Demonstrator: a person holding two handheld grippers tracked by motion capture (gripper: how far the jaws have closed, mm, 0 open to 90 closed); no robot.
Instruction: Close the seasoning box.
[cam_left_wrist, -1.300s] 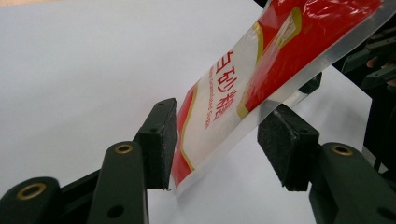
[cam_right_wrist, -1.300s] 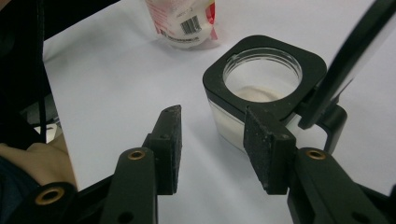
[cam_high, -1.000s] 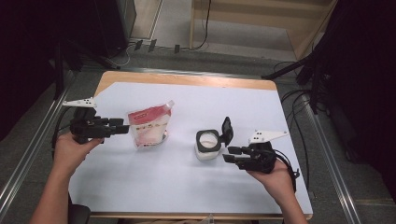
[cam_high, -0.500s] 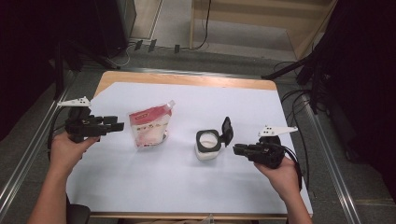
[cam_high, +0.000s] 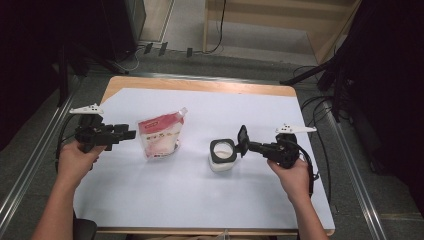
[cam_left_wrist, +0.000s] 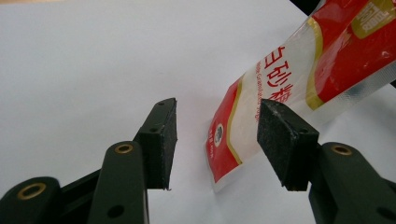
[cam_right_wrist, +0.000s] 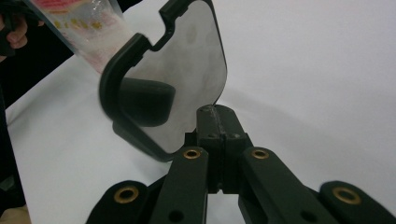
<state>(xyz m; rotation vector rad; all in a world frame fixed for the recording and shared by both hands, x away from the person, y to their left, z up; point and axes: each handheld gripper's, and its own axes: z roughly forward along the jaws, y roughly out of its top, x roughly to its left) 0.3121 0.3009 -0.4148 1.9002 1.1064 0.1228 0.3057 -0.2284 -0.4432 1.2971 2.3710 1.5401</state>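
- Left gripper (cam_left_wrist: 217, 135): jaws apart, glossy red-and-white plastic sugar pouch (cam_left_wrist: 299, 84) corner between, unpressed.
- Right gripper (cam_right_wrist: 217, 119): jaws just closed together, now beside the hinged black lid (cam_right_wrist: 173, 70) of the white jar (cam_high: 222, 157).

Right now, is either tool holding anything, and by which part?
No hold. Right tool is shut beside the container's open lid. Left tool is open, with the sugar pouch's corner between its pads.

Right gripper (cam_high: 245, 145) closed (beside lid (cam_high: 242, 138)).
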